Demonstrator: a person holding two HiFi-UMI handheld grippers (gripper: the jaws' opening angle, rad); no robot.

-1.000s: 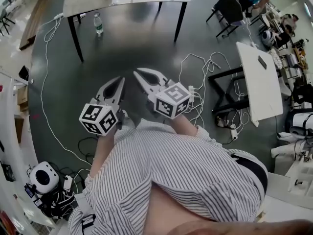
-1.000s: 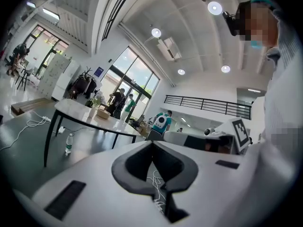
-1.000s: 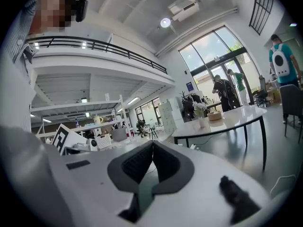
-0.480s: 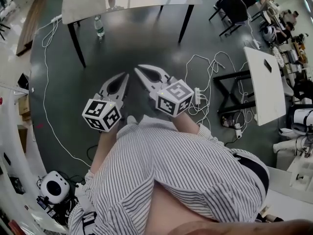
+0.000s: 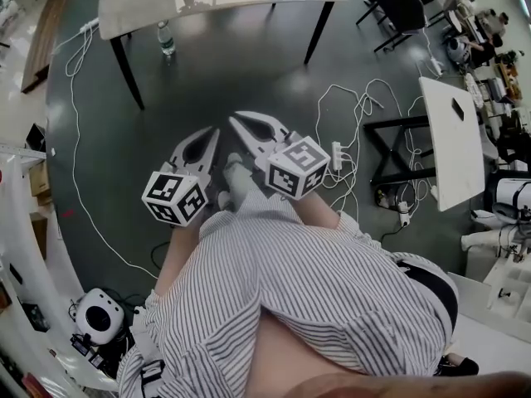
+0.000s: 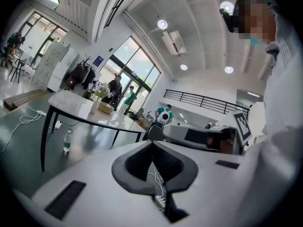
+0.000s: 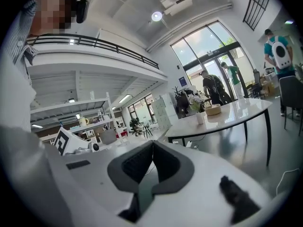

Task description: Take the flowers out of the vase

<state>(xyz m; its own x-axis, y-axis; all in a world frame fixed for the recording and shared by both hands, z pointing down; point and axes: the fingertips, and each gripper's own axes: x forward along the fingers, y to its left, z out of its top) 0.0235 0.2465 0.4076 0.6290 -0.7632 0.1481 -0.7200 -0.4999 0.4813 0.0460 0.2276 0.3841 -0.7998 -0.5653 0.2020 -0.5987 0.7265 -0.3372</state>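
Observation:
A white vase of pale flowers [image 7: 198, 109] stands on a long light table [image 7: 236, 112] far ahead, with a shallow bowl [image 7: 213, 109] beside it. The left gripper view shows the same vase [image 6: 96, 101] and bowl [image 6: 106, 108] on the table [image 6: 71, 109]. In the head view, the table [image 5: 141, 2] lies at the top edge. My left gripper [image 5: 211, 132] and right gripper [image 5: 235, 119] are held side by side over the dark floor, well short of the table. Both are shut and hold nothing.
A water bottle [image 5: 167, 40] stands on the floor under the table's left end. White cables [image 5: 348, 114] and a power strip [image 5: 338, 153] lie on the floor to the right, beside a black-framed white desk [image 5: 452, 139]. Chairs [image 5: 402, 7] stand at the far right. People stand by the glass doors [image 7: 215, 86].
The person has walked forward across the floor, with both grippers held shut in front. A shoe now shows between the grippers in the head view.

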